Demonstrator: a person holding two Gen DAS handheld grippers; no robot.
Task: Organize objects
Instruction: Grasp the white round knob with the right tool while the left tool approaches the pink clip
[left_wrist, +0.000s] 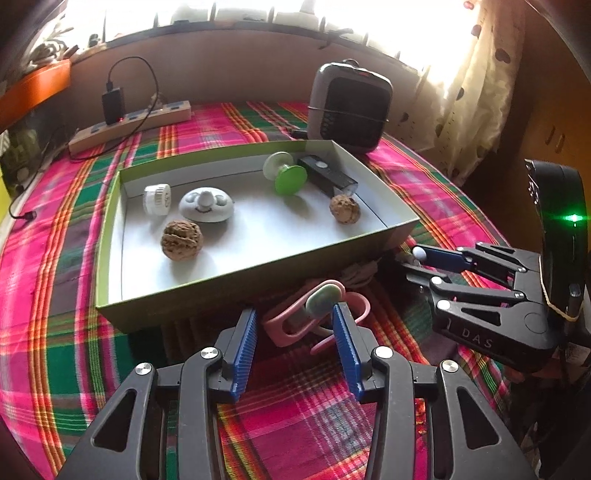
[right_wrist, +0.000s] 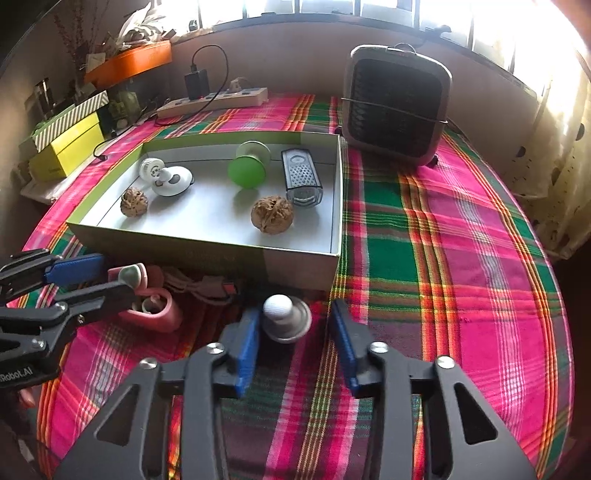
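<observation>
Six small items — two walnuts among them — already lie in my shallow green cardboard box (right_wrist: 301, 267); the pink plastic clip holder (left_wrist: 295, 325) and grey-and-white knob (right_wrist: 286, 319) remain on the plaid worktop (right_wrist: 461, 277), between the unclenched left tool (left_wrist: 293, 330) and right tool (right_wrist: 293, 325).

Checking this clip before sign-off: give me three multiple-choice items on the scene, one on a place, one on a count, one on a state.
1. Where is the grey cone-shaped piece?
A. in the box
B. on the plaid cloth in front of the box
C. on the heater

2. How many walnuts lie in the box?
A. one
B. two
C. four

3. The left gripper is
A. open, nothing pressed
B. shut on a walnut
C. out of view

Answers: 1 B, it stands outside the box's near wall; 2 B, one each side; 3 A, pads apart around the pink holder.
</observation>
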